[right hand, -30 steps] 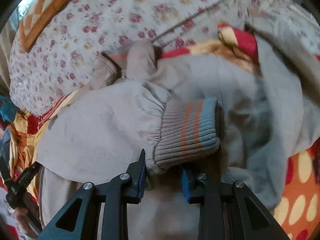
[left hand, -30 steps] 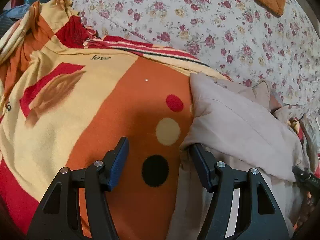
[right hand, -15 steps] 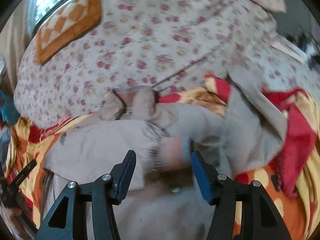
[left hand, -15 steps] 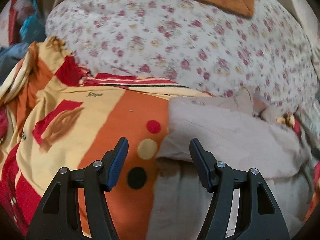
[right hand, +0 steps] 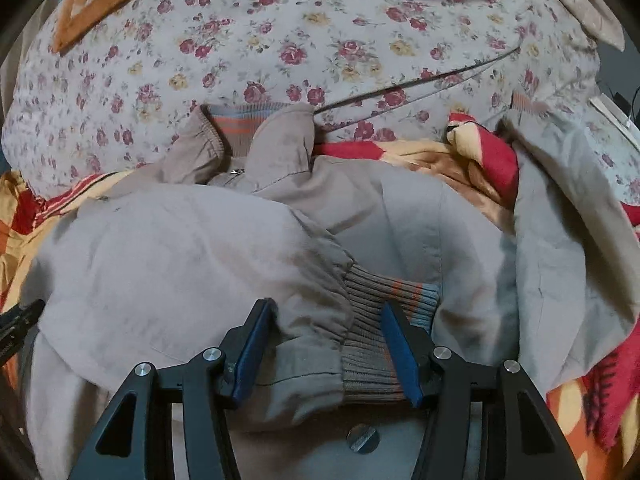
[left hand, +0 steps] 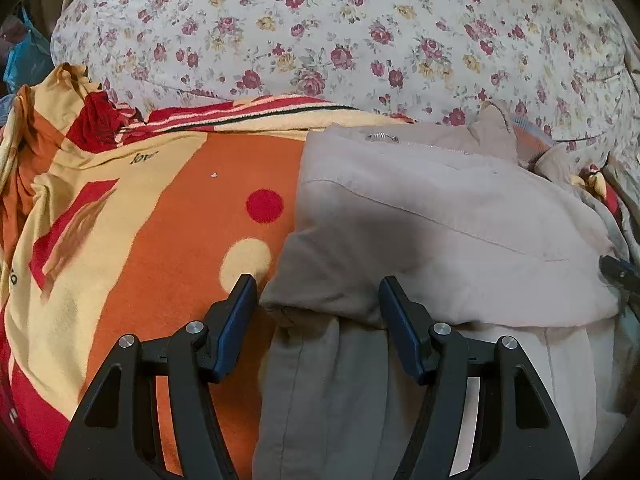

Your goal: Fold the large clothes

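Straddling jacket [left hand: 440, 232] fold edge: left gripper [left hand: 316, 300] spread, empty | right gripper [right hand: 328, 328] spread around cuff [right hand: 384, 320], ungripped

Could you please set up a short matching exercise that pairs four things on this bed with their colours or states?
Things:
1. beige zip-up jacket
2. ribbed knit sleeve cuff
3. fleece blanket
4. floral quilt

Descriptions:
A. white with small red roses
B. orange with red and cream dots
C. sleeve folded across its body
D. brown with orange and blue stripes, between open jaws of the right gripper

Pairs: 1-C, 2-D, 3-B, 4-A
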Demonstrator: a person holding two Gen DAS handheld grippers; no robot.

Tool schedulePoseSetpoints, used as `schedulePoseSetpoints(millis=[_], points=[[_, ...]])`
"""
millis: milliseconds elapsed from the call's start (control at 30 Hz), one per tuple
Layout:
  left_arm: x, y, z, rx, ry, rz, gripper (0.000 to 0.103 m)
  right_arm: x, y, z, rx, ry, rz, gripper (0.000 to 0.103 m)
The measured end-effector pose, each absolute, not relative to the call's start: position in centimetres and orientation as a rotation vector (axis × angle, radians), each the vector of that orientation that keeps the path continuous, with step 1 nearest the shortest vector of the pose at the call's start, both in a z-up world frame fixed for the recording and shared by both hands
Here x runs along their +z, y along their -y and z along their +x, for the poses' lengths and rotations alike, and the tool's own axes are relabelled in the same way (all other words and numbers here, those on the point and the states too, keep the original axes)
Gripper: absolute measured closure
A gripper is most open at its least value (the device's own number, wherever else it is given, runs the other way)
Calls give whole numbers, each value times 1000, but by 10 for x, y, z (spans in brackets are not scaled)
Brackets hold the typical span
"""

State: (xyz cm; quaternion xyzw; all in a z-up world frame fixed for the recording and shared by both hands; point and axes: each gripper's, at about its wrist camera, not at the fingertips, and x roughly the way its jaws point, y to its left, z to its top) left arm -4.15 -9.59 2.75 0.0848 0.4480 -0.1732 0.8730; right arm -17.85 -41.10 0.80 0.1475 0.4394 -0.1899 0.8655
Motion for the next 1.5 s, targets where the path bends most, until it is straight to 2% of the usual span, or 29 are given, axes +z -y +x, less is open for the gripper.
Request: schedulePoseSetpoints(millis=[200,367,500,667,733,800,1133,1500], points=[[49,89,-52,-395,-869,117,39,33,402,-205,-343,-848,373,48],[63,91,-62,-444,-801,102,39,12,392,-197,-347,-910,325,48],[61,101,-66,-466,-802,135,39,5,387,-191,-361,-935,270,46],[52,107,-65,-470,-825,155,39,16,393,-206,-324,-903,344,45],[50,109,-66,-467,-827,164,39,23,398,-216,-304,-878,390,40],[48,110,-67,-464,-827,173,39,28,406,-228,-282,-853,438,37],[42,114,-66,-464,-839,198,39,39,481,-278,-379,-777,541,37],[41,117,-66,-465,-841,204,39,58,546,-265,-470,-728,573,37]])
